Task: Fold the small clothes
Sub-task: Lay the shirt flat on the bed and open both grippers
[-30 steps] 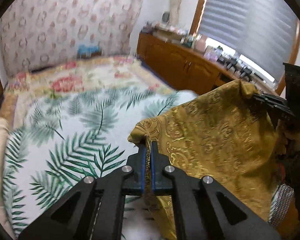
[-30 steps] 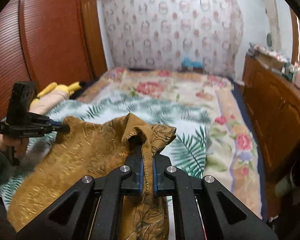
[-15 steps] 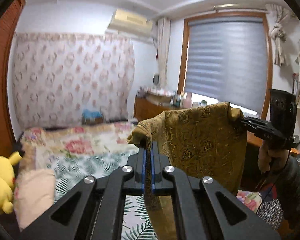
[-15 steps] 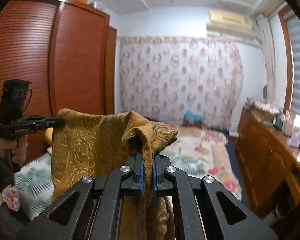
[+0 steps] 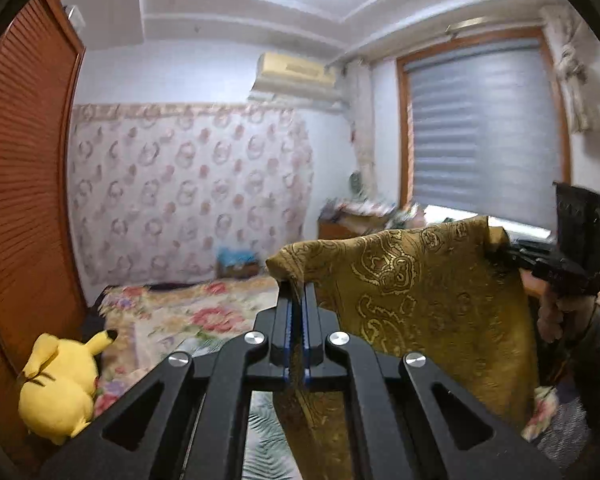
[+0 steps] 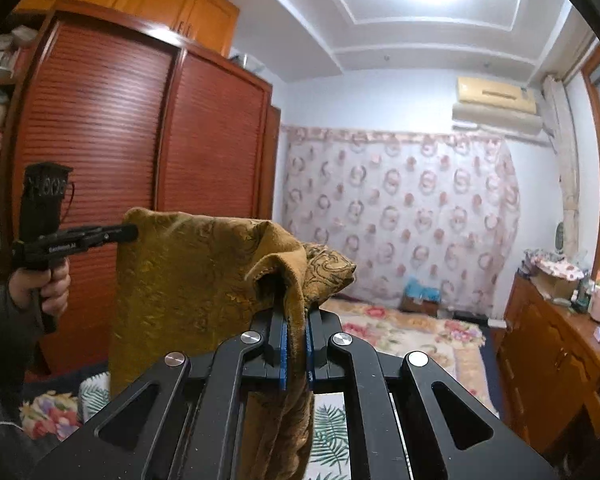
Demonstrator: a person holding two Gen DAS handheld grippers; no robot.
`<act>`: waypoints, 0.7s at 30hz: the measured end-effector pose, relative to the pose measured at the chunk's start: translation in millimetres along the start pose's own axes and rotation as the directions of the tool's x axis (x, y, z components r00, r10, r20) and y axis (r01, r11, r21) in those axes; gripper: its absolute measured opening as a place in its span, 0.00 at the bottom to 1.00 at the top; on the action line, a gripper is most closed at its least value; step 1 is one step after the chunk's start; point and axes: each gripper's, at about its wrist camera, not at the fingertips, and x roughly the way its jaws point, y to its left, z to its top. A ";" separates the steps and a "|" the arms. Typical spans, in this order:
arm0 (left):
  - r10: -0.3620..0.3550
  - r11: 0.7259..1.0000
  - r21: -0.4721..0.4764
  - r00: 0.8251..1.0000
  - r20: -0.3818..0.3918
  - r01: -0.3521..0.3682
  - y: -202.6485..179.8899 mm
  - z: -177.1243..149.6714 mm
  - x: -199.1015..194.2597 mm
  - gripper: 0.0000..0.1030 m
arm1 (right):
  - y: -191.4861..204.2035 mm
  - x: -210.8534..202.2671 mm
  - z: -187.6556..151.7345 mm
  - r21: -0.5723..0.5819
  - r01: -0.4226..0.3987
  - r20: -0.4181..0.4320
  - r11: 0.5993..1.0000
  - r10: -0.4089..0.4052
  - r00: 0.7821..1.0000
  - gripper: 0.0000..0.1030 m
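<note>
Above the bed (image 5: 188,312), a gold brocade cloth (image 5: 420,292) hangs stretched between both grippers. Left gripper (image 5: 296,292) clenches one top corner; right gripper (image 6: 294,312) clenches the other. Beside the bed's pillow sits a yellow plush toy (image 5: 58,388).
</note>
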 end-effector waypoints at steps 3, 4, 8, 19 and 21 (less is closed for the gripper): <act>0.065 0.998 0.030 0.988 -0.137 -0.062 21.5 -33.7 75.4 0.08 | -11.0 58.8 -20.6 0.025 0.007 -0.106 1.000 -0.005 0.994 0.04; 0.089 0.996 0.030 0.979 -0.185 -0.085 25.8 -45.6 94.2 0.09 | -17.7 83.6 -31.1 0.034 0.030 -0.155 0.999 -0.024 0.988 0.04; 0.093 0.994 -0.019 0.922 -0.375 -0.108 47.8 -108.1 149.7 0.11 | -53.8 184.1 -98.4 0.071 0.161 -0.422 0.984 -0.116 0.899 0.22; 0.042 0.996 -0.050 0.873 -0.485 -0.076 3.1 -196.5 113.5 0.37 | -33.1 169.6 -176.5 0.083 0.122 -0.518 0.989 -0.062 0.853 0.48; 0.030 0.996 -0.060 0.867 -0.497 -0.068 -6.4 -207.9 102.9 0.37 | -23.1 157.4 -187.5 0.084 0.116 -0.525 0.990 -0.055 0.849 0.50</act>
